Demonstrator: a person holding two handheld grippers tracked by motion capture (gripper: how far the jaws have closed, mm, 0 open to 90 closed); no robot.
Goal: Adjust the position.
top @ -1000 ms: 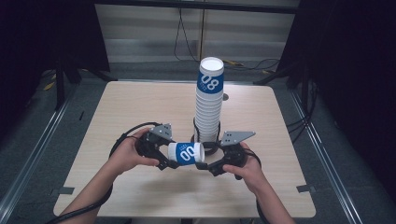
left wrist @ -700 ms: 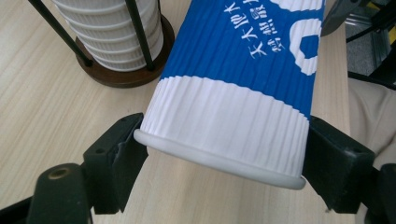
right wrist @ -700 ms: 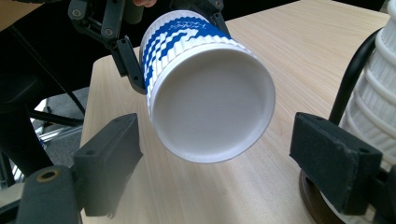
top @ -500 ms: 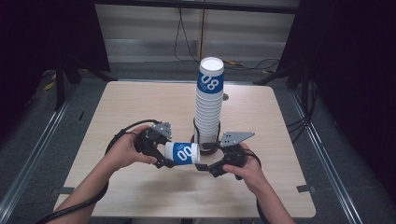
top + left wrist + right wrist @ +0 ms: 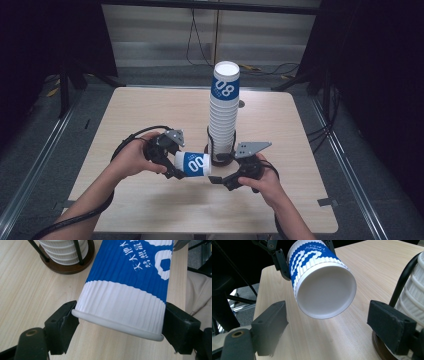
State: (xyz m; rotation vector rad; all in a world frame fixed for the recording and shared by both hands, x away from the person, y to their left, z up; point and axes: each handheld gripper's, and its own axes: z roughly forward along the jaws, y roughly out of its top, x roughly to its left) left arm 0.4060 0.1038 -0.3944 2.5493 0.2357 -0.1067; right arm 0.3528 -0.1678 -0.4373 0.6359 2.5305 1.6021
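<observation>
Your left gripper [image 5: 172, 165] is partly closed and clamps one blue-and-white paper cup [image 5: 192, 164] by its rim end, the pads pressing on the white ribbed band on either side; the cup lies sideways above the table [image 5: 150, 115], its base pointing toward your right gripper [image 5: 216, 179]; that gripper's jaws stand wide, just short of the cup's base and touching nothing; the held cup bears white digits "00" on its blue band and a line of small Chinese characters, too small to read surely; just behind, one tall stack of cups [image 5: 223, 115] stands upright in one dark round holder [image 5: 222, 156]; its top cup reads "08".
</observation>
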